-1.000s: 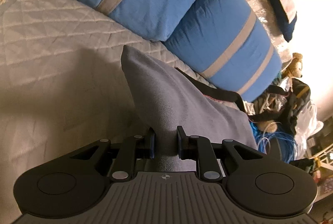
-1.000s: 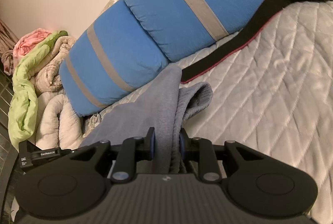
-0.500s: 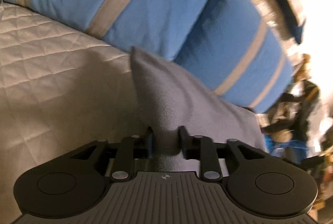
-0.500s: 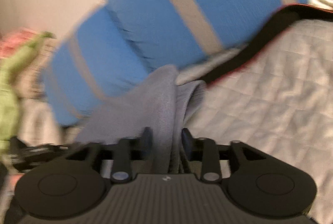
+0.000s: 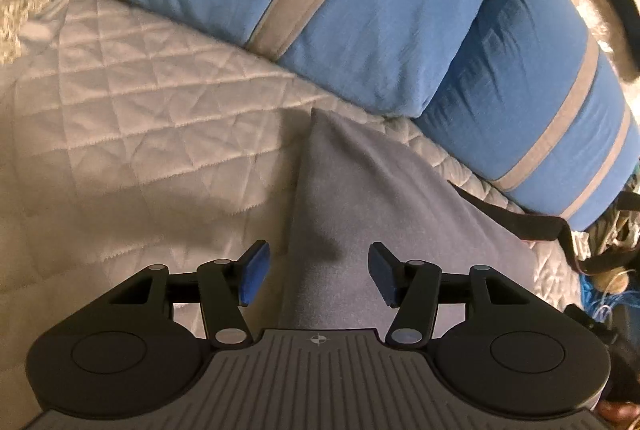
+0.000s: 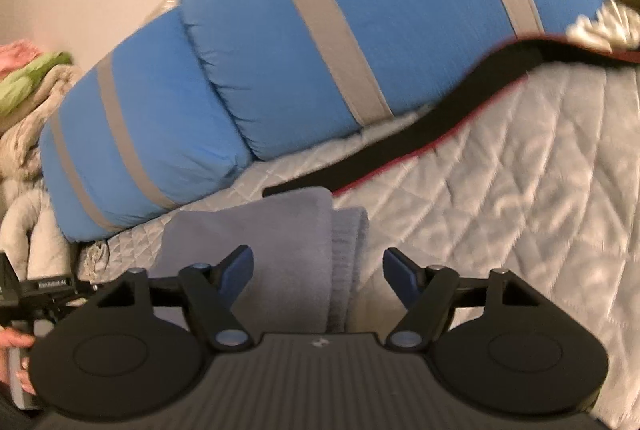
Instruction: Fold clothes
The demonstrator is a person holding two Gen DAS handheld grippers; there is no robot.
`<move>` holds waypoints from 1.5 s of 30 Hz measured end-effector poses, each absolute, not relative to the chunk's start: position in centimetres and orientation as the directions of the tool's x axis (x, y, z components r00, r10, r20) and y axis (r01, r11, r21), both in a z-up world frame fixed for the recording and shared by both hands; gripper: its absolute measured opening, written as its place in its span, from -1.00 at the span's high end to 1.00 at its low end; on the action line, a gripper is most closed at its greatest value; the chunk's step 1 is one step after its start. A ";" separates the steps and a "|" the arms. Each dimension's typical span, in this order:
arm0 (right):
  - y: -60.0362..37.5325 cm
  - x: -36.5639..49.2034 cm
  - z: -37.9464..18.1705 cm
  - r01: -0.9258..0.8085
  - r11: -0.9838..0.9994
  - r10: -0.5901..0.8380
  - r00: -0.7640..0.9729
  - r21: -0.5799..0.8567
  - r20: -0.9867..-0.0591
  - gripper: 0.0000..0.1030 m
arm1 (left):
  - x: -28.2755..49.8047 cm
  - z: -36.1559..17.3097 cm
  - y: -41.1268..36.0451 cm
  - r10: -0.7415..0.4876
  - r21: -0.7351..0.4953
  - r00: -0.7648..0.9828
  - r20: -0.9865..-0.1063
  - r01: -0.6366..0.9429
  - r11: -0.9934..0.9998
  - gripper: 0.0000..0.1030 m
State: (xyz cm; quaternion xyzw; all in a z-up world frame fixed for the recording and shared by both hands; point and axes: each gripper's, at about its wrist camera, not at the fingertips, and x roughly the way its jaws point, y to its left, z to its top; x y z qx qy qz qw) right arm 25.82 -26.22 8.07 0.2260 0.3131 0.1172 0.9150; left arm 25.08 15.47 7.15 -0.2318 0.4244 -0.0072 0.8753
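The soft grey-lilac fleece garment (image 5: 360, 214) lies flat on the pale quilted bed cover (image 5: 132, 118), just in front of the two blue pillows with grey stripes (image 5: 360, 2) and beside a black strap with a red edge (image 6: 440, 126). Its long axis runs away from both cameras towards the pillows. The left gripper (image 5: 316, 272) sits over one edge of it, jaws opening, the cloth lying slack between the pads and touching neither. The right gripper (image 6: 318, 272) sits over the opposite, ribbed edge (image 6: 348, 242), jaws spread but closing in, the pads clear of the fabric. Both are equally near, one at each side, so the next fold probably starts with a fresh grip on the near edge, carried forward along that axis
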 end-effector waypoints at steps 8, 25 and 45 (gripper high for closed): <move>-22.6 26.2 8.1 -0.159 0.955 0.265 0.838 0.251 -0.477 0.75 | 25.0 8.1 12.2 -0.130 -0.275 0.720 -0.681 -0.086 0.958 0.00; -18.5 31.0 5.1 -0.249 0.968 0.198 0.831 -0.030 -0.520 0.56 | 28.8 4.2 6.2 -0.089 -0.073 0.713 -0.696 0.052 0.996 0.18; -19.0 26.1 6.5 -0.280 0.959 0.262 0.826 0.041 -0.499 0.79 | 25.2 5.9 7.8 -0.124 -0.106 0.702 -0.701 0.069 0.992 0.42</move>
